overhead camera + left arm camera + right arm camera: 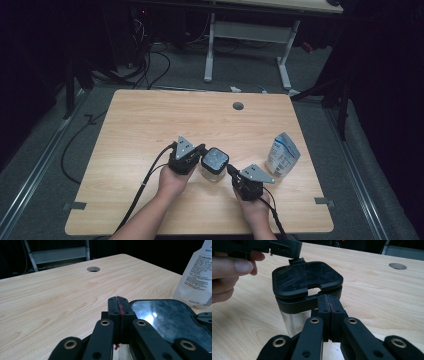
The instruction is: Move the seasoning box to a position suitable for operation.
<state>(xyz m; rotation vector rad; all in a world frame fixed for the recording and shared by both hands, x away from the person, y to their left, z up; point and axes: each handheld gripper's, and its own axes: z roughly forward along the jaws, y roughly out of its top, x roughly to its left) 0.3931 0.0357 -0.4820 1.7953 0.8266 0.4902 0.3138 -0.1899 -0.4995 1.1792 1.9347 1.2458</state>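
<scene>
Near the front middle of the desk (150, 125), a clear jar (214, 165) with a black squarish lid (307, 280) is standing upright between my two grippers. From the right gripper view, the lid is sitting slightly lifted at the near edge, with a small notch showing above the black collar, and the clear glass body is showing below. My left gripper (200, 150) is lying just to the jar's left, its fingers clenched flat together with nothing between them, tips touching or almost touching the lid's far edge; I cannot tell which. My right gripper (232, 171) is sitting at the jar's right front, fingers likewise clenched together, their tips right against the collar under the lid; whether they are pinching anything I cannot tell. My hands (172, 182) are holding both tools low over the wood. Farther right, well apart from the jar, a white pouch (282, 155) with blue print is standing upright near the desk's right edge.
</scene>
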